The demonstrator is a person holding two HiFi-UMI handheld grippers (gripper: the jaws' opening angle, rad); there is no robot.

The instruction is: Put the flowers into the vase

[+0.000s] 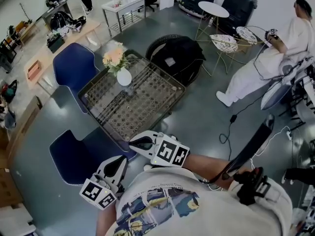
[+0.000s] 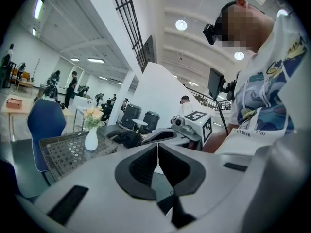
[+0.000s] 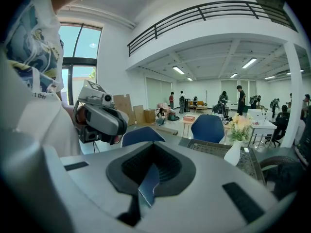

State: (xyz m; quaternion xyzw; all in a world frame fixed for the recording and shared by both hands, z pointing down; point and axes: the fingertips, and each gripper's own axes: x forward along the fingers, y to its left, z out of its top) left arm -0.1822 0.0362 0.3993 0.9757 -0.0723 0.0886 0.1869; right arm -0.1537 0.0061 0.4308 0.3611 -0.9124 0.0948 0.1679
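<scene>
White ceramic vase (image 1: 124, 76), one, holds the peach flower bunch (image 1: 114, 57) near the glass mesh table's (image 1: 147, 100) far-left edge. Two blue padded chairs (image 1: 73, 67) (image 1: 74, 154) border its left; grey floor (image 1: 206, 109) opens rightward. Left gripper (image 1: 119, 160) and right gripper (image 1: 134, 142) are closed and empty, short of the near corner.

The head view looks steeply down from above the person's chest. The left gripper (image 1: 119, 160) and right gripper (image 1: 137, 142) lie close beneath it, well short of the vase (image 1: 124, 76) on the table (image 1: 93, 90). The left gripper view sits low and nearly level, looking along its own jaws. It faces to the right of the vase, with the right gripper's marker cube (image 2: 199, 123) close ahead. The right gripper view, also nearly level, faces to the left of the vase and has the left gripper close by. All three views share the vase and table, seen from a distance.
</scene>
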